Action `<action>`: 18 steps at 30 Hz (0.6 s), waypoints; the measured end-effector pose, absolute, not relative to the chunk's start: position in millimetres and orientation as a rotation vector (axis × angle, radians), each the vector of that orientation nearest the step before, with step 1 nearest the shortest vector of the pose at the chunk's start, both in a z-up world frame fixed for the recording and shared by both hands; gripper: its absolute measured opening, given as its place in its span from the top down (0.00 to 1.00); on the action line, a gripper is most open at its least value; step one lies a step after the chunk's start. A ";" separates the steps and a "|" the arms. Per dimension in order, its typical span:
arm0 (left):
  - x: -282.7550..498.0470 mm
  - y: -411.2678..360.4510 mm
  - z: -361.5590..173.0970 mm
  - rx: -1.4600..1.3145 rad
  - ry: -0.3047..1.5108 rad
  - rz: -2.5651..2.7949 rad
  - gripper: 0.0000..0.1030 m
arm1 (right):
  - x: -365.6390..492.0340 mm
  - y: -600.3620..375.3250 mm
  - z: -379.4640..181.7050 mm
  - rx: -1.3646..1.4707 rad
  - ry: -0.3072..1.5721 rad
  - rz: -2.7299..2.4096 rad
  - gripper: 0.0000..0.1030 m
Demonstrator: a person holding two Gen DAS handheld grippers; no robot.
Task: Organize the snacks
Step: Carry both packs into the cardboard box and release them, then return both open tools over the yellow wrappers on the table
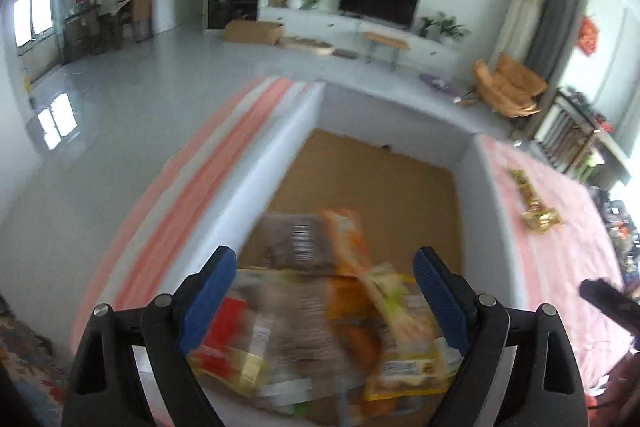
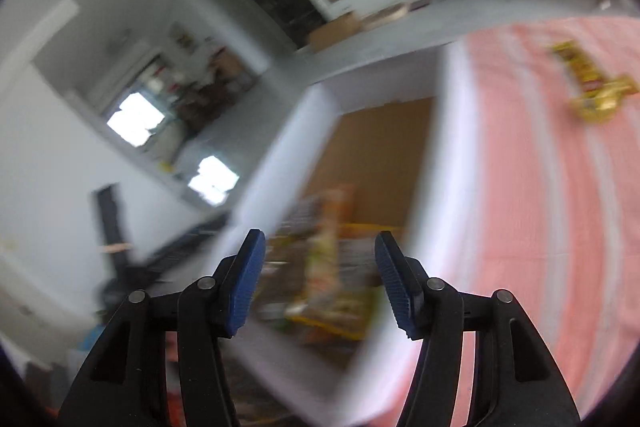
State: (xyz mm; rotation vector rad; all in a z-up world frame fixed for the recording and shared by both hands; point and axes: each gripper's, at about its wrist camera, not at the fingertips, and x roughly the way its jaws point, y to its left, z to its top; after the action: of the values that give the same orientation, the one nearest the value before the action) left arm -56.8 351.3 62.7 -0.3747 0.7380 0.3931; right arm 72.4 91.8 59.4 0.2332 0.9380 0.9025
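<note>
Blue-padded fingers of the left gripper [image 1: 324, 291] stand spread wide at the bottom of its own view, hanging over a white box [image 1: 276, 163] with a brown cardboard floor, and nothing is pinched between them. Below the fingers, at about six o'clock in the box, lies a blurred heap of snack packets [image 1: 320, 311]: an orange pack, a grey-brown one, a red and yellow one, and a yellow-edged one, overlapping each other; the blur hides any print. The far half of the box floor, toward twelve o'clock, shows bare cardboard. Under the box is a pink-and-white striped cloth [image 1: 560, 259], and on it at roughly two o'clock from the box, well apart from its wall, lies a gold and yellow snack pack [image 1: 534, 201]. The right gripper [image 2: 320, 279] is also spread, holding nothing, aimed at the same box from its near side, with the heap blurred between its fingers and the gold pack at one o'clock on the cloth. Beyond, across a pale floor, stand a television [image 1: 378, 1] on a low white cabinet and a tan chair [image 1: 508, 85].
</note>
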 end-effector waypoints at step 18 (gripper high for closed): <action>59.5 62.7 45.8 -0.121 0.910 -0.252 0.00 | 109.9 -138.8 -67.9 0.149 0.879 0.027 0.37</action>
State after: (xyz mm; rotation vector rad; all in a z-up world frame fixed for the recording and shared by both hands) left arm 59.5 62.7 45.8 -0.1214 0.9103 -0.2520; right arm 109.9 -138.8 -67.9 0.1491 0.8793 0.0274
